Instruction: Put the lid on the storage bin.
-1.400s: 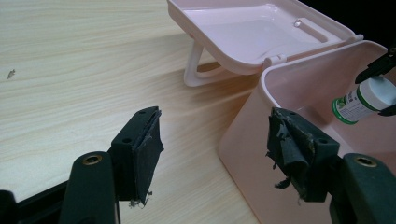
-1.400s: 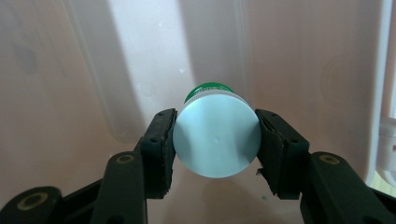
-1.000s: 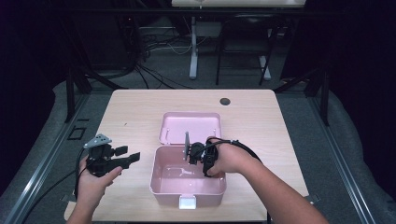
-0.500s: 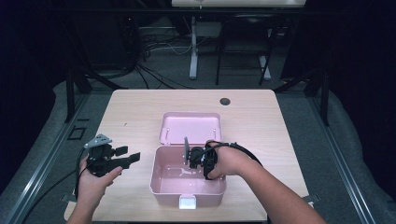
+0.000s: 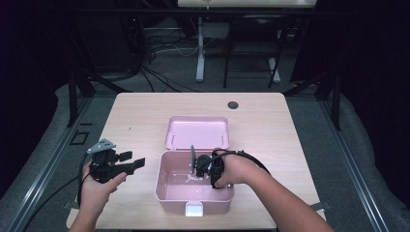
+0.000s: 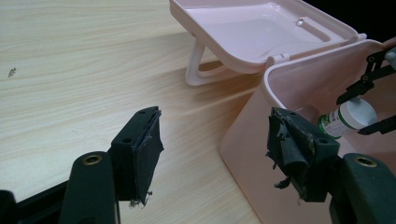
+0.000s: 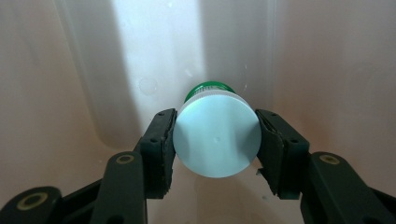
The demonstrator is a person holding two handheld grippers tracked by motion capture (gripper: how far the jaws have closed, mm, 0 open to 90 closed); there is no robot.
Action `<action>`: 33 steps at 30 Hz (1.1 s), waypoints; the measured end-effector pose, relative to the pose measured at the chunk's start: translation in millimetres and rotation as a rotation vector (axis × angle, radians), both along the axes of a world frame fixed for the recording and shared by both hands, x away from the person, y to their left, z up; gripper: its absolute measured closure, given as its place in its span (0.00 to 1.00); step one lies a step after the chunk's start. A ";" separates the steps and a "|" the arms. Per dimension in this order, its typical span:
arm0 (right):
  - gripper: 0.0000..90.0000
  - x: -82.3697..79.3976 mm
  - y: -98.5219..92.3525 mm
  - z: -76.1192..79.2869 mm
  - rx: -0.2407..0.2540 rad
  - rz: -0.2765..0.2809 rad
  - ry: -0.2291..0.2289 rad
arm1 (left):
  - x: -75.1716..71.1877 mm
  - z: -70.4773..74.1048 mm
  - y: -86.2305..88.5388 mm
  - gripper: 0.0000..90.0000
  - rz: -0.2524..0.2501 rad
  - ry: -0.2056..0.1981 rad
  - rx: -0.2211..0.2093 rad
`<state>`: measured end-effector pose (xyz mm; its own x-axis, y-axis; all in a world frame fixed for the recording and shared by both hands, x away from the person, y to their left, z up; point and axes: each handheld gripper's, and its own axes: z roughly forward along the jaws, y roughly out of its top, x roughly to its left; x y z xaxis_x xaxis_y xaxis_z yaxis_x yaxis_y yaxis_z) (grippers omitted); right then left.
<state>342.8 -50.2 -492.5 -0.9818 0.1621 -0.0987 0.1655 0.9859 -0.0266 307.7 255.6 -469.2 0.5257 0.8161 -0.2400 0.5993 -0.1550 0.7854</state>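
A pink plastic box (image 5: 167, 193) stands open on the wooden table, its lid (image 5: 198, 131) folded back behind it. Inside the box, my right gripper (image 7: 215, 140) is shut on a small bottle (image 7: 217, 137) with a white cap and a green label; both pads press on the cap's sides. The high view shows this right gripper (image 5: 196, 164) reaching in from the right, over the box's middle. My left gripper (image 6: 215, 135) is open with nothing between its jaws. It hovers left of the box (image 6: 252, 154), pointing at it, and the bottle (image 6: 348, 119) shows past the rim.
A white latch (image 5: 194, 209) sits on the box's front wall. A dark round hole (image 5: 233, 105) marks the table's far side. Bare wood (image 5: 130, 121) spreads left of and behind the box. Cables and stand legs lie on the floor beyond the table.
My right gripper with the bottle has shifted slightly toward the person and lower in the box. The left gripper has stayed still.
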 end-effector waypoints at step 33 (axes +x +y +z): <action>0.55 0.6 2.0 -14.5 -0.031 0.020 0.002 | 0.4 -0.8 0.0 0.38 0.002 0.003 -0.001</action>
<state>343.5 -48.1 -507.0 -0.9851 0.1394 -0.1010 0.1457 0.9876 -0.0580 308.0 255.6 -470.0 0.5231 0.8170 -0.2426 0.6018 -0.1526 0.7839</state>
